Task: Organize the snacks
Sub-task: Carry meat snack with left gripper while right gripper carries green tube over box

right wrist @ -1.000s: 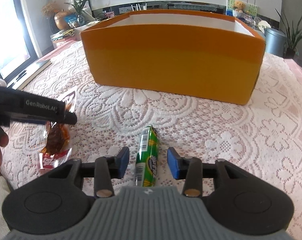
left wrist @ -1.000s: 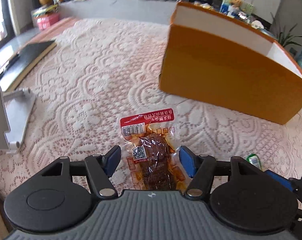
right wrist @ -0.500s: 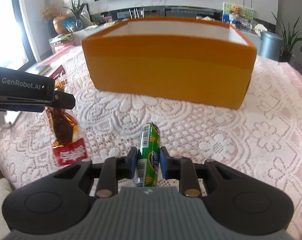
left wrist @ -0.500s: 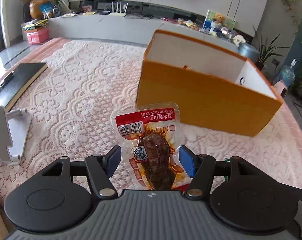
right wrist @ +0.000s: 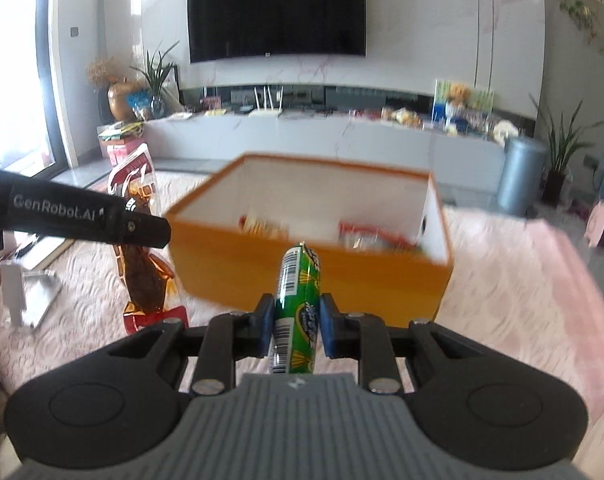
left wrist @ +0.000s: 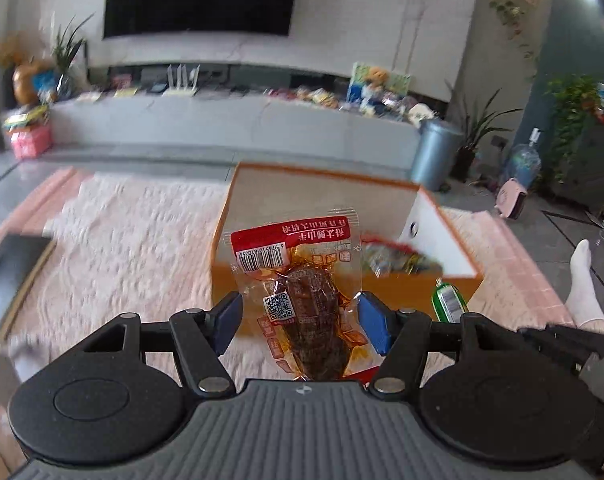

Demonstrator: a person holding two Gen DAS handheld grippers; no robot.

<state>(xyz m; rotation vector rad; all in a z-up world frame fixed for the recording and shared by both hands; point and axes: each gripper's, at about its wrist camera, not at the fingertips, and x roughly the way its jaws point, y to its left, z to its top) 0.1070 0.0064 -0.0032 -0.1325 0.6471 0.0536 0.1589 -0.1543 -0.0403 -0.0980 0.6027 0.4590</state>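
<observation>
two snacks are held above the lace-covered counter [left wrist: 133, 240]: left gripper [left wrist: 299, 318] fingers clasp a red meat packet [left wrist: 302, 280], right gripper [right wrist: 293, 320] fingers pinch a green tube [right wrist: 295, 308], both before the orange box [right wrist: 310, 276] holding other packets.

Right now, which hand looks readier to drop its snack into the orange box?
Probably the right. Its gripper grips the green snack tube, whose tip overlaps the orange box front wall. The left gripper with its meat snack packet looks lower.

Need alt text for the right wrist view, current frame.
The right gripper clamps a green snack tube in front of an open orange box holding packets. At left, the left gripper carries a red-labelled meat snack packet above the lace tablecloth.
</observation>
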